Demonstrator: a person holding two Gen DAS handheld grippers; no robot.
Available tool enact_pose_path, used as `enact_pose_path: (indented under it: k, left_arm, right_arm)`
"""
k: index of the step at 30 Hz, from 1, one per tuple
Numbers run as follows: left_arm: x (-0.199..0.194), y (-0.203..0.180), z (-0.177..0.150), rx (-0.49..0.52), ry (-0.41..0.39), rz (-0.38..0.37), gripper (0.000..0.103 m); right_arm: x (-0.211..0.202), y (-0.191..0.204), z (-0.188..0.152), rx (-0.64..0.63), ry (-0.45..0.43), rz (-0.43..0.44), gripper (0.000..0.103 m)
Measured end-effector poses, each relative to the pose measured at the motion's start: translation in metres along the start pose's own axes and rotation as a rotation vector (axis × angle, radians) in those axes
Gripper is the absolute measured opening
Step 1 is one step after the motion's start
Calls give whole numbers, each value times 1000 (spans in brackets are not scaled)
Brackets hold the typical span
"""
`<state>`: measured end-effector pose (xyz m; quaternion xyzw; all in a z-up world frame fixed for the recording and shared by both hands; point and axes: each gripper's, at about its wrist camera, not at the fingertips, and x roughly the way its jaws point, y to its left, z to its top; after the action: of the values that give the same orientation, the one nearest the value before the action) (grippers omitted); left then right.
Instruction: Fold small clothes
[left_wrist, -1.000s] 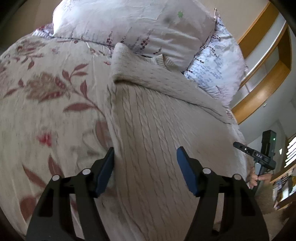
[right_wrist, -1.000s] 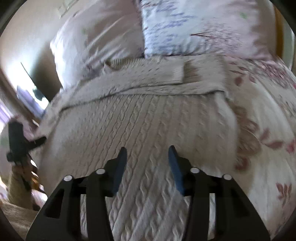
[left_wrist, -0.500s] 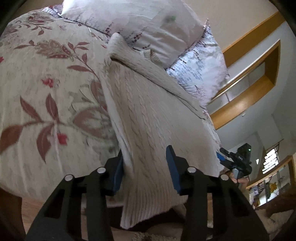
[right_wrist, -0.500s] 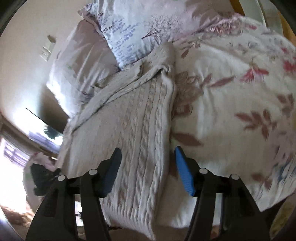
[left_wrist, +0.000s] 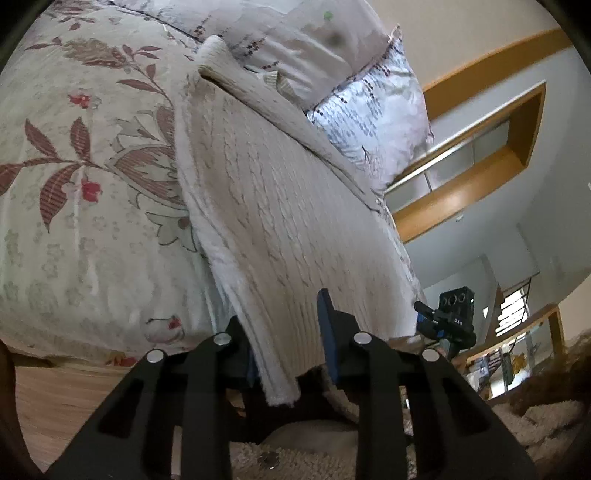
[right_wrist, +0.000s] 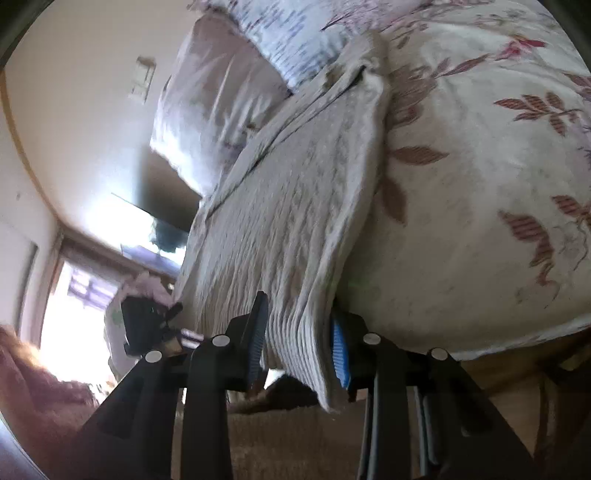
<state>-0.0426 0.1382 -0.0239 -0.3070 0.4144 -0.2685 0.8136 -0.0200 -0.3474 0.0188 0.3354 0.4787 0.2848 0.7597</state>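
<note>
The cream cable-knit sweater (left_wrist: 280, 206) lies along the bed (left_wrist: 74, 184), its ribbed hem hanging over the near edge. The left gripper (left_wrist: 286, 332) straddles one hem corner and the right gripper (right_wrist: 299, 332) the other, jaws part open around the knit, not visibly clamped. Best to close both squarely on the full hem thickness, then lift evenly toward the pillows (left_wrist: 332, 48), keeping the edge taut.
</note>
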Motion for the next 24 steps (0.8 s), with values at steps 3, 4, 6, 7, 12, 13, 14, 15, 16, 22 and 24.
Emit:
enact_pose_path:
  k: [3, 4, 6, 7, 12, 13, 14, 15, 16, 22, 24]
  left_arm:
    - [1, -3, 4, 11, 3, 15, 12]
    - [1, -5, 6, 15, -1, 23, 9]
    - [-1, -6, 10, 22, -13, 33, 7]
    - [-3, -7, 13, 27, -25, 42, 7]
    - [-18, -15, 38, 60, -120, 107, 6]
    - [-21, -17, 46, 72, -151, 137, 6]
    - [-23, -19, 52, 80, -170, 157, 6]
    - [-24, -21, 59, 87, -186, 174, 6]
    - [-25, -24, 65, 96, -202, 191, 6]
    - [-15, -55, 114, 219, -277, 333, 6]
    - [-10, -62, 128, 248, -292, 361, 6]
  right_arm:
    - [7, 13, 2, -67, 14, -40, 15]
    - [7, 17, 3, -87, 4, -51, 12]
    - [4, 26, 9, -124, -43, -65, 9]
    - [1, 31, 12, -151, -76, -80, 9]
    - [-16, 54, 28, -282, -256, -179, 9]
    - [-19, 60, 33, -305, -298, -211, 9]
    - [-21, 62, 35, -320, -322, -236, 9]
    - [-22, 67, 39, -339, -357, -269, 8]
    - [-21, 71, 44, -350, -388, -290, 8]
    - [-9, 87, 81, -395, -488, -386, 8]
    - [-5, 91, 93, -410, -498, -419, 8]
